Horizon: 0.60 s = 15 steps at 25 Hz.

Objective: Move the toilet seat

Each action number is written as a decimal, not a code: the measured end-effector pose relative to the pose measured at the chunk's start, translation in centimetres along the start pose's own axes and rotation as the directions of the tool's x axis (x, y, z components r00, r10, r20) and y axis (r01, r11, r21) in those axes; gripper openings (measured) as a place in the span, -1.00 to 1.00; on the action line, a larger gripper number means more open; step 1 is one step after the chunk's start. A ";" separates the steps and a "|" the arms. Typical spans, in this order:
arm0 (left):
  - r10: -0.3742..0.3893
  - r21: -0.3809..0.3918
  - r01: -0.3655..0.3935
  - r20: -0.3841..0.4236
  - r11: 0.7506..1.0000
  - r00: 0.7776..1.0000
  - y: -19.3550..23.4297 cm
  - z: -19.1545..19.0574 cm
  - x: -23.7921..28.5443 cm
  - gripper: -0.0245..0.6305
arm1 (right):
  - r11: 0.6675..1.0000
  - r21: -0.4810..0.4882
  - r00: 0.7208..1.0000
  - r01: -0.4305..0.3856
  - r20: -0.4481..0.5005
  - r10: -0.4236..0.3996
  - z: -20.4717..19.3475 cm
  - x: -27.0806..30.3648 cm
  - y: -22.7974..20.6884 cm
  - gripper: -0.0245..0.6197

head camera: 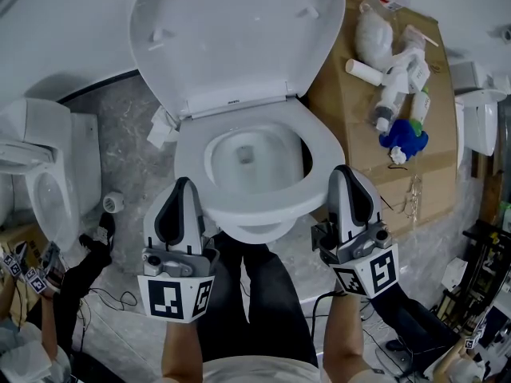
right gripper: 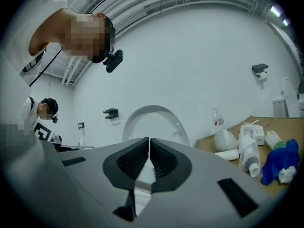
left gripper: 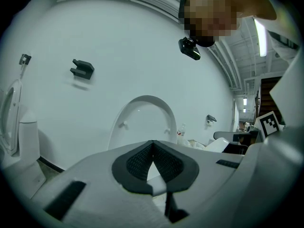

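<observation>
A white toilet [head camera: 247, 166] fills the middle of the head view. Its lid [head camera: 231, 30] stands raised against the wall, and a white seat ring [head camera: 319, 146] lies flat on the bowl. My left gripper [head camera: 184, 183] hovers at the bowl's front left with its jaws shut and nothing between them. My right gripper [head camera: 345, 170] is at the bowl's front right, also shut and empty. In the left gripper view the shut left gripper [left gripper: 152, 144] points at the raised lid [left gripper: 147, 122]. The right gripper [right gripper: 148, 140] also faces the lid [right gripper: 154, 122].
A cardboard sheet [head camera: 435, 174] to the right of the toilet carries bottles, a paper roll [head camera: 365, 71] and a blue toy [head camera: 405, 138]. Another toilet [head camera: 44, 182] stands at the left, with a tape roll [head camera: 113, 203] on the floor. A second person [head camera: 32, 294] is at lower left.
</observation>
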<state>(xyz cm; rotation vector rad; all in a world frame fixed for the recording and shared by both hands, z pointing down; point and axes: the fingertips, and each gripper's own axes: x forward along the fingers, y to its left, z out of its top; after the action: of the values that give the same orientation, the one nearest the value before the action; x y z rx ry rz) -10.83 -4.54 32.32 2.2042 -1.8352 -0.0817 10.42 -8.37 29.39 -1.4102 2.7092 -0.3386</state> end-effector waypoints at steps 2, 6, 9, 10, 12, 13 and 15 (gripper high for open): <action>0.000 0.002 0.000 0.006 1.000 1.000 0.1 0.3 0.3 -0.90 | 1.000 0.005 1.000 -0.003 0.000 0.003 0.2 0.4 -0.2 -0.86; 0.004 0.005 -0.005 0.018 1.000 1.000 0.2 0.8 0.8 -0.90 | 1.000 0.009 1.000 -0.013 -0.001 0.013 0.6 1.1 -0.4 -0.86; 0.008 0.006 -0.008 0.023 1.000 1.000 0.5 1.1 1.1 -0.90 | 1.000 0.008 1.000 -0.016 0.002 0.016 0.9 1.6 -0.5 -0.86; 0.008 0.006 -0.008 0.023 1.000 1.000 0.5 1.2 1.3 -0.90 | 1.000 0.009 1.000 -0.017 0.004 0.017 1.0 1.8 -0.5 -0.86; 0.007 0.006 -0.007 0.023 1.000 1.000 0.6 1.4 1.5 -0.90 | 1.000 0.009 1.000 -0.018 0.006 0.018 1.1 2.0 -0.6 -0.86; 0.007 0.005 -0.008 0.024 1.000 1.000 0.6 1.5 1.6 -0.90 | 1.000 0.009 1.000 -0.019 0.007 0.019 1.2 2.2 -0.6 -0.86; 0.009 0.006 -0.009 0.024 1.000 1.000 0.7 1.7 1.8 -0.90 | 1.000 0.009 1.000 -0.020 0.008 0.020 1.4 2.5 -0.7 -0.86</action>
<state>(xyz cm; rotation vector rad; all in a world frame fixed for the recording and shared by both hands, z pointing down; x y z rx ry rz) -11.54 -6.74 31.05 2.2084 -1.8602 -0.1017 9.76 -10.98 28.28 -1.3775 2.7099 -0.3433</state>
